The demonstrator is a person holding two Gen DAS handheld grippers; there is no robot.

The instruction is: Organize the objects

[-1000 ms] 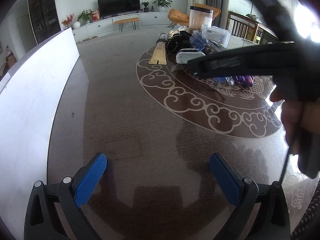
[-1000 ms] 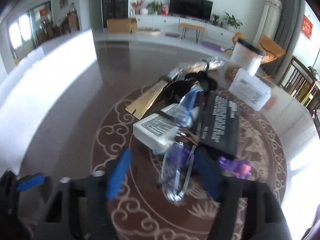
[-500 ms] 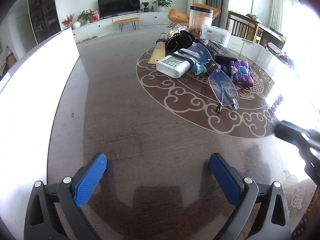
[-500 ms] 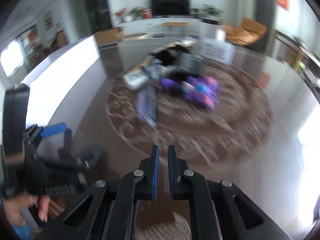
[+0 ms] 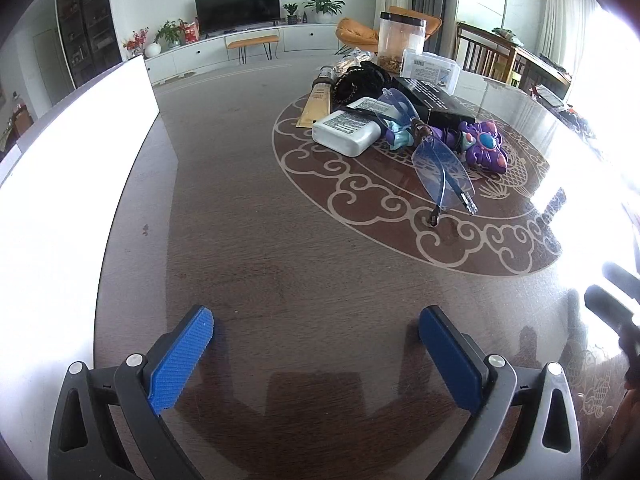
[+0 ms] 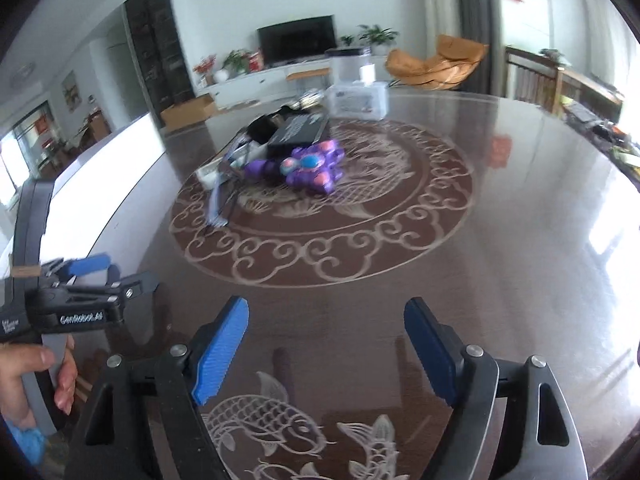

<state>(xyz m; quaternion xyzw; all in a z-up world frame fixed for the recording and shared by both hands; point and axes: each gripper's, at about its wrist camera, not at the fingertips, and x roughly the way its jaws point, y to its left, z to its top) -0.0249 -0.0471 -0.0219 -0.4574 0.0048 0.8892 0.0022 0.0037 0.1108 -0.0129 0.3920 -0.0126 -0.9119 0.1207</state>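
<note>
Blue pads first — my left gripper [image 5: 316, 360] hangs low over the dark wooden table [image 5: 280, 248], jaws spread wide, only bare polished wood and my own shadow between them. My right gripper [image 6: 326, 350] is beside it over the carved fish at the table's edge; its jaws have just been opening and now stand wide apart with nothing in them. From the right camera I can see my left hand [image 6: 28, 376] wrapped around the other tool's handle at the far left of the view.

Moving out, past the pale scrollwork ring in the tabletop, the glasses [image 5: 440, 172] lie alone on the wood, blue-tinted lenses, arms folded toward me — well clear of both grippers. Just behind them sits the purple toy [image 5: 484, 146], touching the back of the pile. To its left is the white bottle [image 5: 348, 130] on its side, label up. A black box [image 5: 436, 100] rests behind that, with a yellow tube [image 5: 316, 106] angled along the left flank and a black bundle [image 5: 360, 80] — too tangled for me to name.

Farther still: a clear plastic case [image 5: 430, 70] and a tall jar [image 5: 402, 40] with a dark lid. Beyond the table, a television [image 5: 238, 6] on a long white cabinet.
</note>
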